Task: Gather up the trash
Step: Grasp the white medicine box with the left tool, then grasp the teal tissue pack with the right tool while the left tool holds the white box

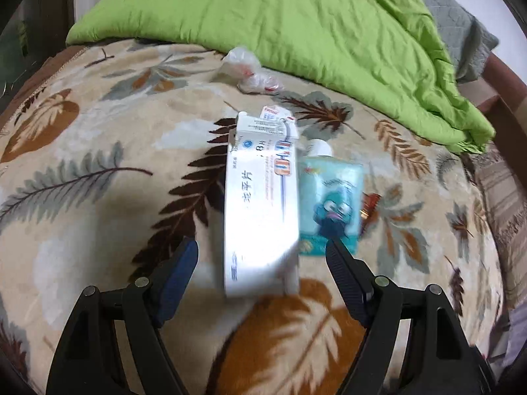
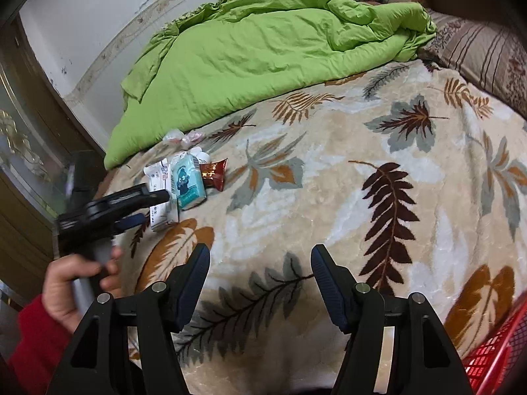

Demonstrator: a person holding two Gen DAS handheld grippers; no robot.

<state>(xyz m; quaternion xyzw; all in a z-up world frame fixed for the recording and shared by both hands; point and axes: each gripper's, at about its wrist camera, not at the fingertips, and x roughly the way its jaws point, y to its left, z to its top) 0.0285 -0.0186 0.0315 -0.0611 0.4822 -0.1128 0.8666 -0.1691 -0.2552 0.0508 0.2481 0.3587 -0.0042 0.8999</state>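
Observation:
A white medicine box lies on the leaf-pattern blanket, between the open fingers of my left gripper, not gripped. A teal tissue pack lies beside it on the right, with a red-brown snack wrapper behind it and a white cap. Crumpled clear plastic lies farther back by the green quilt. In the right wrist view the left gripper reaches over the box, the tissue pack and the wrapper. My right gripper is open and empty over bare blanket.
A crumpled green quilt covers the back of the bed. A striped pillow lies at the right. A red mesh basket shows at the lower right corner. A wooden cabinet stands left of the bed.

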